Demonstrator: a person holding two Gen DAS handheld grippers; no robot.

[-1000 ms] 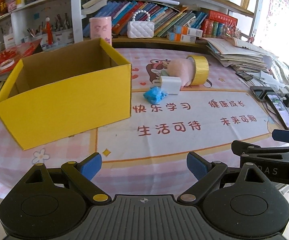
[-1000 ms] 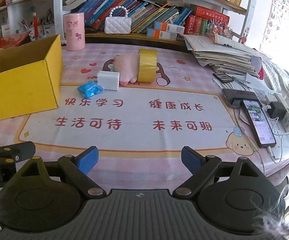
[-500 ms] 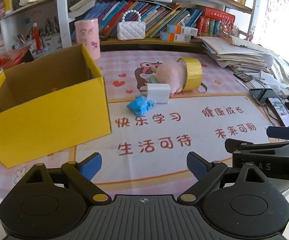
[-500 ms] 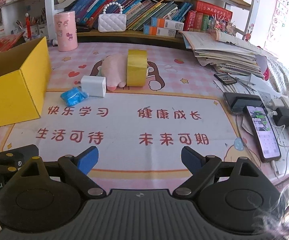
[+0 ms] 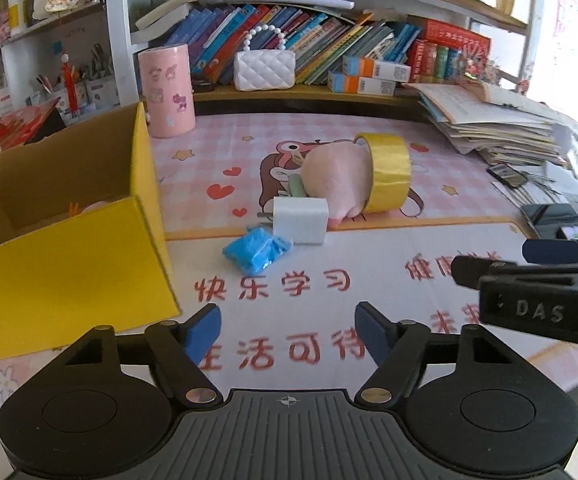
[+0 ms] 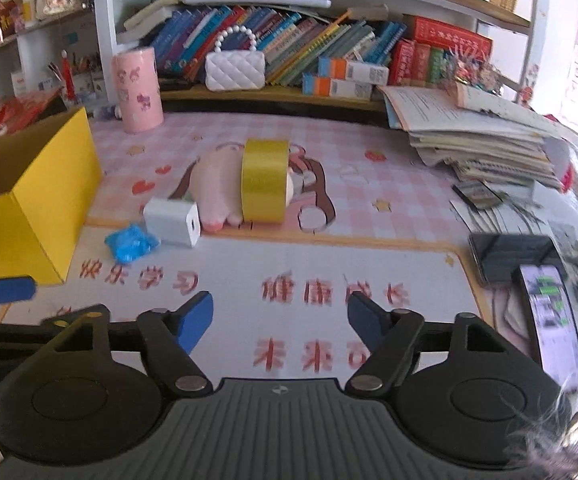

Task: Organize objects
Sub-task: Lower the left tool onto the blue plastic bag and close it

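A cluster lies mid-table: a blue crumpled packet (image 5: 256, 255) (image 6: 132, 243), a white charger block (image 5: 299, 219) (image 6: 173, 221), a pink plush toy (image 5: 334, 179) (image 6: 213, 184) and a yellow tape roll (image 5: 387, 173) (image 6: 265, 180) standing on edge against the plush. An open yellow cardboard box (image 5: 65, 264) (image 6: 29, 196) sits at the left. My left gripper (image 5: 288, 332) hovers short of the cluster, its jaws closing with nothing between them. My right gripper (image 6: 280, 320) is beside it on the right, jaws also closing on nothing.
A pink cylinder (image 5: 166, 90) and white quilted purse (image 5: 264, 69) stand at the back by a bookshelf. A paper stack (image 6: 473, 132) and phones (image 6: 545, 304) crowd the right edge. The printed mat (image 6: 249, 272) lies before the grippers.
Both grippers have slid to the right and nearer the cluster, so the yellow box has shifted left in both views. The jaws of both have narrowed.
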